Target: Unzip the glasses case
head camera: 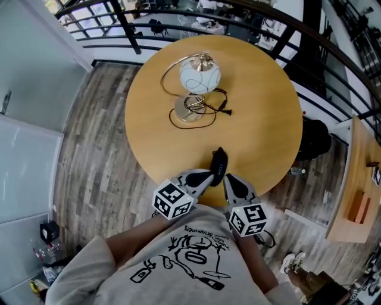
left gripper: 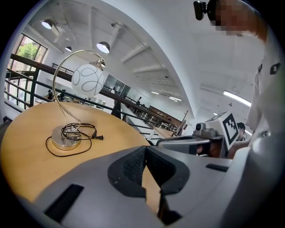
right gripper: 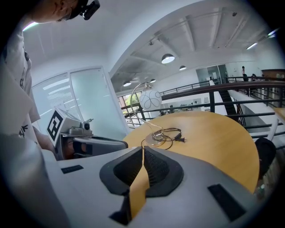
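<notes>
Nearest the camera in the head view is the person's grey printed shirt (head camera: 190, 262). Just beyond it are the two marker cubes, left (head camera: 172, 201) and right (head camera: 247, 219). The left gripper (head camera: 208, 176) and the right gripper (head camera: 228, 179) reach side by side over the near edge of the round wooden table (head camera: 268, 125).

The left gripper view shows that gripper's fingers (left gripper: 133, 167) closed tip to tip with nothing between them. Only table wood shows through the slit lower down. The right gripper's fingers (right gripper: 158, 171) are likewise pressed together and empty.

The dark glasses case (head camera: 219, 164) lies on the table just ahead of both tips, between them. Whether either tip touches it cannot be told, and neither gripper view shows the case.

Farther across the table stands a lamp (head camera: 199, 74) with a white globe shade on a curved metal stem. Its black cord (head camera: 209, 108) is coiled around the base. Beyond the table's far edge runs a dark railing (head camera: 178, 13).
</notes>
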Tool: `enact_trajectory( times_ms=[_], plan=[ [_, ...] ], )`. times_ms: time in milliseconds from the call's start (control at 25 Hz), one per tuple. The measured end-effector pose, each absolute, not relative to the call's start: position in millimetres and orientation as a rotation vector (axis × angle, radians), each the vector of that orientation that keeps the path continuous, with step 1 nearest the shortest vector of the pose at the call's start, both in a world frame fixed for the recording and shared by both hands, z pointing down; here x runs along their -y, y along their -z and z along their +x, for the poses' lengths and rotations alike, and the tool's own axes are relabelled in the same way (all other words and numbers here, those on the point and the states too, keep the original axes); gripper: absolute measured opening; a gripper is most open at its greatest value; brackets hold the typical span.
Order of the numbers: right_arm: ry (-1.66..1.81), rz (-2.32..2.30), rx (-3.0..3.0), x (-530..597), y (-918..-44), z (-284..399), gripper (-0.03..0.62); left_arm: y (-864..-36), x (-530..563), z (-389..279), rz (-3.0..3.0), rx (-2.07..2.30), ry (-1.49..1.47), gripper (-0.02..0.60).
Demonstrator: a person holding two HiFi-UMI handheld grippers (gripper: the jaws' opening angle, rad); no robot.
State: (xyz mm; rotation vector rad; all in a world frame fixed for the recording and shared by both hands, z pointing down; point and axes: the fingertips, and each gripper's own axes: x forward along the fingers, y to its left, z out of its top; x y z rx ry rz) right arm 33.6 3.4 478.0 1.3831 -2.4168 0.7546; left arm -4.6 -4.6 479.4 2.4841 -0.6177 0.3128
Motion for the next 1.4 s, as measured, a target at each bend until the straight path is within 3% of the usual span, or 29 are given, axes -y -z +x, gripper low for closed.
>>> enact_trajectory(
  times_ms=[960,1400],
  plan=[
    [-0.997,0.921,2.005,-68.1,-667.0,44.7,0.031,-635.1,1.7,55.3,2.423,0.468,-0.801,0.008],
    [-1.095,0.846,1.950,-77.2,-716.5,24.6,0.066,-666.5,-0.4,47.0,2.388,0.451,-0.829,0.008]
  ],
)
